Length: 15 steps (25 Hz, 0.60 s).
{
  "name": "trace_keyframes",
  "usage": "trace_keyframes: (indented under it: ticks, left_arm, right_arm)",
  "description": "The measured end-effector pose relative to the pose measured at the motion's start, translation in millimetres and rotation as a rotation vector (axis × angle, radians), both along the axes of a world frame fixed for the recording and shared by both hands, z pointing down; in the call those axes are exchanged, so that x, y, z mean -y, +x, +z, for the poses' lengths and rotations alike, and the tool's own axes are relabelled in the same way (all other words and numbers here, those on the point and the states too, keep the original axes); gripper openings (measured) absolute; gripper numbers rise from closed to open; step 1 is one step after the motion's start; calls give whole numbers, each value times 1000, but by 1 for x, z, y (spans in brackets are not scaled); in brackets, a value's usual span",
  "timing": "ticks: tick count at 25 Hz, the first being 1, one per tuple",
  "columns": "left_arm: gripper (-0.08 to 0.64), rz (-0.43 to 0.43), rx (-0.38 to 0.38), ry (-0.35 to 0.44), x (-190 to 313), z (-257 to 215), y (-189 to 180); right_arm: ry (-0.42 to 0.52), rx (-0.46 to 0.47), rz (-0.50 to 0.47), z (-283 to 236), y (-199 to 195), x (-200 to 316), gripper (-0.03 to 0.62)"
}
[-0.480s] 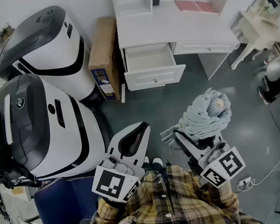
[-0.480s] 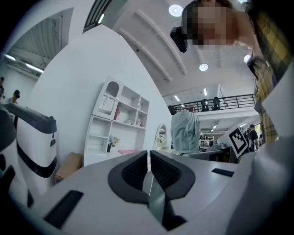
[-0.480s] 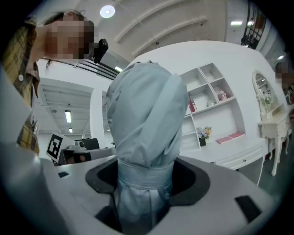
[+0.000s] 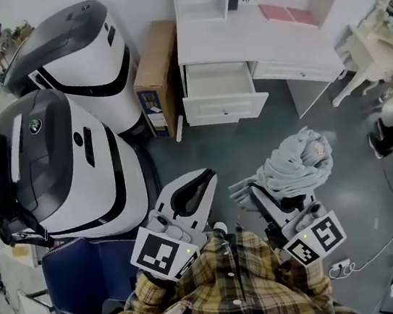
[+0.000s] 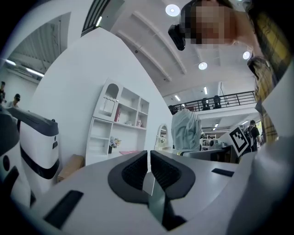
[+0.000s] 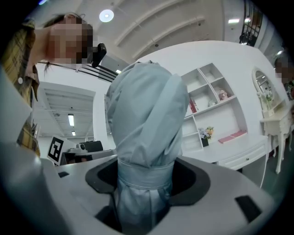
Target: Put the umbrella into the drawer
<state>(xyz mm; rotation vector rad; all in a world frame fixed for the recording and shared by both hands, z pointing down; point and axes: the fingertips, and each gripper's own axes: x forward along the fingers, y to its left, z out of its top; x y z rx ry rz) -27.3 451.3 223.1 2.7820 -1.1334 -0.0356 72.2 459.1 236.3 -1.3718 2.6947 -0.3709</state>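
Umbrella (image 6: 144,133) is clamped in the right gripper (image 6: 144,176) for carrying to the open drawer (image 4: 226,108) ahead, left gripper (image 5: 149,172) jaws closed on nothing

A: Umbrella (image 4: 294,163)?
B: Pale grey-blue, folded, canopy bunched, strap wrapped round. Clamped at the strap in right gripper (image 6: 146,176), sticking out forward.
A: Drawer (image 4: 220,87)?
B: White, pulled open from the desk (image 4: 237,37), well apart from umbrella.

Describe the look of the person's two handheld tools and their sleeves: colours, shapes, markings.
The left tool and right tool match: smooth white wedge-shaped shells with dark ribbed pads inside. Each carries a cube bearing black-and-white square markers. The sleeves are yellow plaid, on a buttoned shirt.
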Motion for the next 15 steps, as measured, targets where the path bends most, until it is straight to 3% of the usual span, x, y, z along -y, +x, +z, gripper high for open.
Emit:
trace_keyframes:
  ticks: [15]
  left_arm:
    - [37,-18,22,0,-3,10,16]
  right_arm:
    - [-46,-17,-51,26,2,-1,305]
